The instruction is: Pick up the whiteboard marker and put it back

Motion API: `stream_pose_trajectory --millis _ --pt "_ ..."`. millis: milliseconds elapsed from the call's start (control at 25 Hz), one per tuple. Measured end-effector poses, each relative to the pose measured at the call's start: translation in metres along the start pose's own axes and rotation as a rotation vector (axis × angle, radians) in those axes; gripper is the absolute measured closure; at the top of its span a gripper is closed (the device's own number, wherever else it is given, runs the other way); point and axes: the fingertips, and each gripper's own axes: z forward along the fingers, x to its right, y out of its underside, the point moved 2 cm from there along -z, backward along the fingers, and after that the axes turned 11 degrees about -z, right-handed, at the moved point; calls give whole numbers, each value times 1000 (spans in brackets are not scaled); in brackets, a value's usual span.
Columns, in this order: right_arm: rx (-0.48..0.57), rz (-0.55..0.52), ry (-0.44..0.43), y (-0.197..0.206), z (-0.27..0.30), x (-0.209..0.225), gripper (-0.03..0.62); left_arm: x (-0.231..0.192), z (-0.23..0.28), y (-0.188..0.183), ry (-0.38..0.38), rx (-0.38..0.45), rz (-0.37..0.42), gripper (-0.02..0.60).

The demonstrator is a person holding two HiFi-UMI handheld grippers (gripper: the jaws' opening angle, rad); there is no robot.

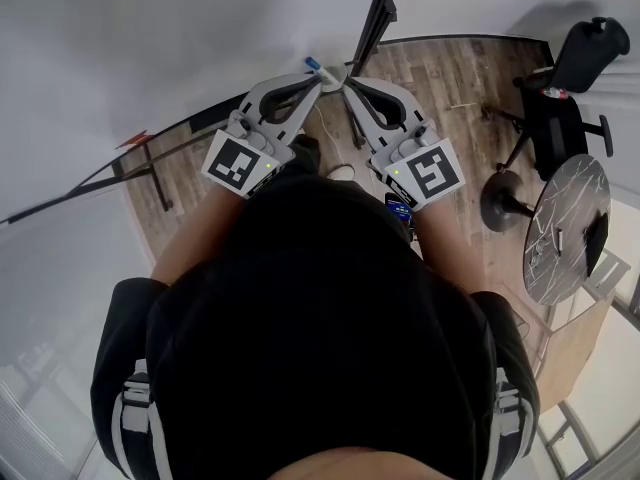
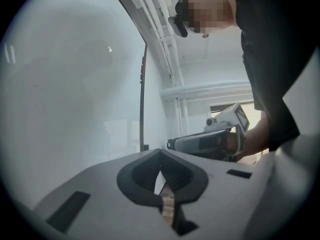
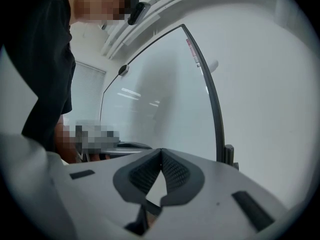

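- The whiteboard rises close ahead, barring the way forward.
- A round table and office chair crowd the right.
- Wooden floor beside them lies open.

Office: whiteboard, swivel chair

The small blue thing in the head view is too small to identify

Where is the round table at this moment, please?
In the head view, the round table stands at the right edge, just below the black office chair and right of the right gripper.
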Motion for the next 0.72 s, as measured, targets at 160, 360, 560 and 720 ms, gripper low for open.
stream_pose_trajectory --millis 160,360,560,720 --pt "-12 15 7 7 -4 -1 594 3 0 6 8 -4 -3 578" --pt "-14 25 13 9 -5 -3 594 4 -1 8 11 -8 -7 578" --pt "-8 24 15 9 -7 -3 594 5 1 10 7 -20 -9 578" --pt "-12 24 16 10 -7 -3 594 6 1 11 15 -12 -9 578"
